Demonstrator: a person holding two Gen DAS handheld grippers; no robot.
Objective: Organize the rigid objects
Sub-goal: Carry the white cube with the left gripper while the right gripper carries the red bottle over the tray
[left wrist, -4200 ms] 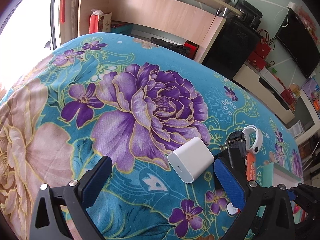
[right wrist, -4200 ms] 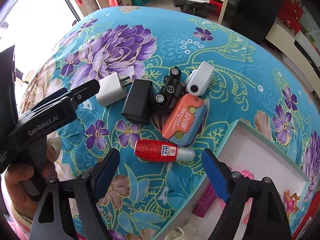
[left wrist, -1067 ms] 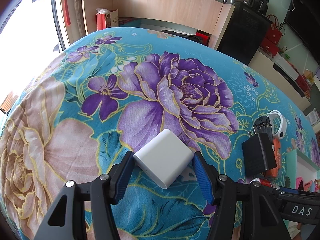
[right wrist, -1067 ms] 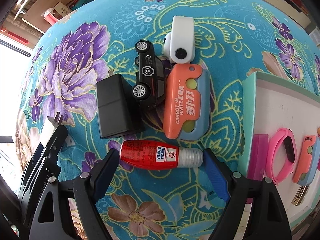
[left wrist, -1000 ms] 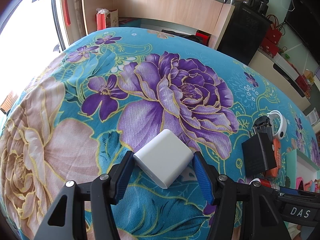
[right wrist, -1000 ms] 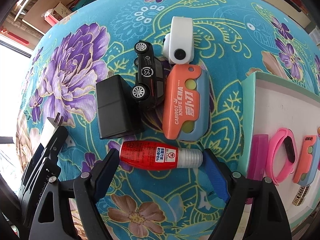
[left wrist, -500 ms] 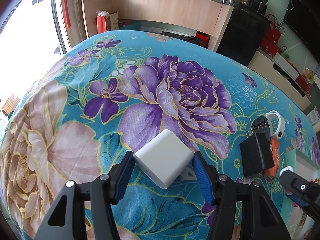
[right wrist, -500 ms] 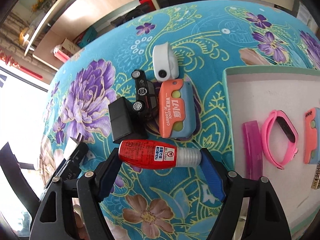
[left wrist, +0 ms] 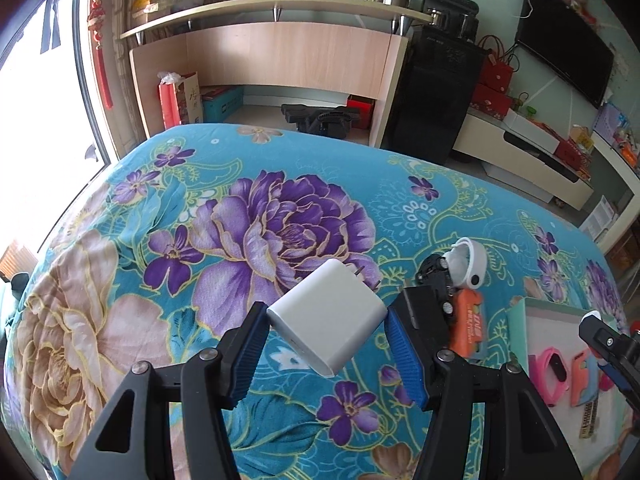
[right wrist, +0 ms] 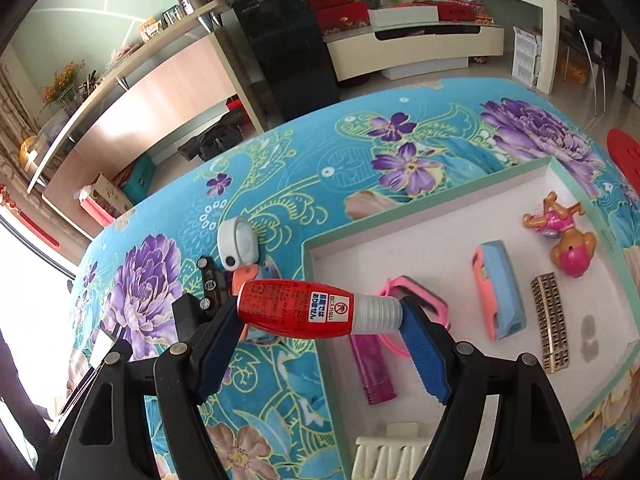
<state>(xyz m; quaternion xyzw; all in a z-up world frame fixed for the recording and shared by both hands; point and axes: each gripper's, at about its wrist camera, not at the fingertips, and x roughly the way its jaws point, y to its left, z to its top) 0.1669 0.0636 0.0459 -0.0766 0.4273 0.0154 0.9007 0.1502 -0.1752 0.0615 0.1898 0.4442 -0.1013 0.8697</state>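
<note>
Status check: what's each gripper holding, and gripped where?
Left gripper holds the white charger by opposite side faces. Right gripper holds the red bottle endwise, base to cap.

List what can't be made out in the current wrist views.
- Left wrist: the black rectangular adapter is partly hidden by the left gripper finger.
- Left wrist: white cube charger's underside faces away.
- Right wrist: the small print on the red glue bottle is too small to read.
- Right wrist: pink wristband is mostly behind the bottle and right gripper.
</note>
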